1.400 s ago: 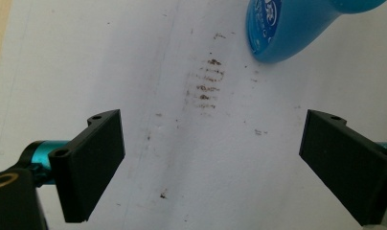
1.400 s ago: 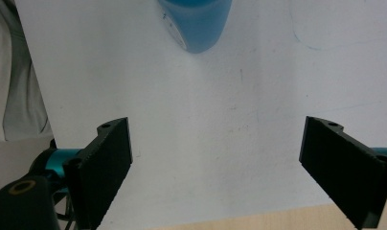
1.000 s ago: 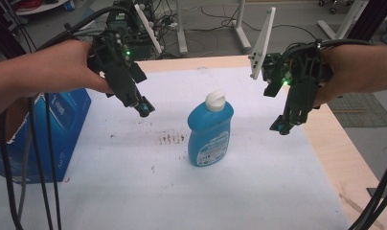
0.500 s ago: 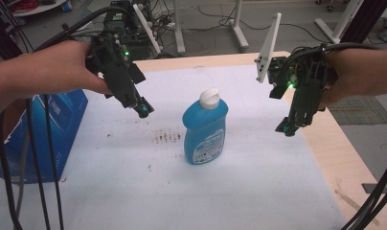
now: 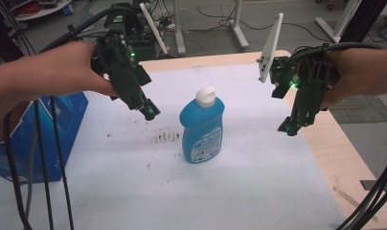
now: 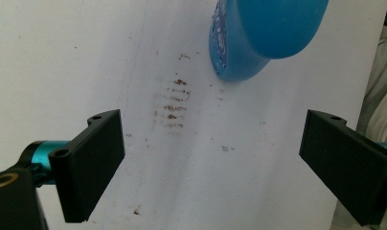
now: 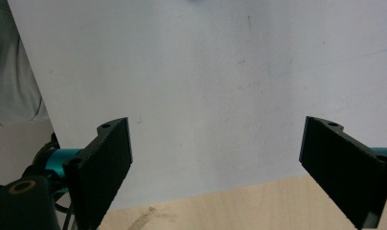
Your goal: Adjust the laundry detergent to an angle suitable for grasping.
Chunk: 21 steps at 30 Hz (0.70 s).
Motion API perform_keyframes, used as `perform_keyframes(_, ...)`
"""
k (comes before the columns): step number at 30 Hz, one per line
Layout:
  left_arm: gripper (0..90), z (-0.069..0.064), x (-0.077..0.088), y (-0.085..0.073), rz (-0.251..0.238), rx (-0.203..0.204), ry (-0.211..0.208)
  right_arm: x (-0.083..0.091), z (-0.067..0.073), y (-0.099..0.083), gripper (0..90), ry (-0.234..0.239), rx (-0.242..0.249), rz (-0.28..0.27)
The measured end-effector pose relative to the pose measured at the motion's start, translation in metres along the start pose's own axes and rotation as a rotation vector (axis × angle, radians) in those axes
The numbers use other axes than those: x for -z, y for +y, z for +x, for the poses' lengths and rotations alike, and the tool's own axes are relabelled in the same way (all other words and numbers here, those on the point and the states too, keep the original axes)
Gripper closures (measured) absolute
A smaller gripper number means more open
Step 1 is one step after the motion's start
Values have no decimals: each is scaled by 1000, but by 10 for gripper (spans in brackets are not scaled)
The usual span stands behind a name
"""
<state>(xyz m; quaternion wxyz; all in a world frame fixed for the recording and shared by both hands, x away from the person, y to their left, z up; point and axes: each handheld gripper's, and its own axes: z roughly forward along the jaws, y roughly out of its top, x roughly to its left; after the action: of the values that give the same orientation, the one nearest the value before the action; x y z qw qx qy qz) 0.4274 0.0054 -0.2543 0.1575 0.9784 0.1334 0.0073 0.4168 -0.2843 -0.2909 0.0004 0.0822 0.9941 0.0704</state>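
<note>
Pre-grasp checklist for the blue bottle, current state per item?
1. Blue bottle upright on the white sheet: ok.
2. White cap seated on the bottle: ok, looks closed.
3. Left tool open, nothing between the jaws: ok.
4. Right tool open, nothing between the jaws: ok.
5. Both tools apart from the bottle, one on each side: ok.
6. Brown smudge beside the bottle, wet or dry: cannot tell.
</note>
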Motion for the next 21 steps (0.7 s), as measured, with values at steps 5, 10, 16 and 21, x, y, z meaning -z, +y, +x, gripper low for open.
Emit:
perform_keyframes(5,84,-4,1,4,-7,-1,-5,0,1,0,105,-3,2,-2)
perform_keyframes(10,84,-9,3,8,-23,-4,-12,1,1,0,105,0,-1,-1)
perform_keyframes(16,84,-14,2,13,-30,0,-10,1,1,0,105,-1,-3,-3)
perform_keyframes(21,84,-16,2,18,-34,-1,-9,1,1,0,105,-2,6,1)
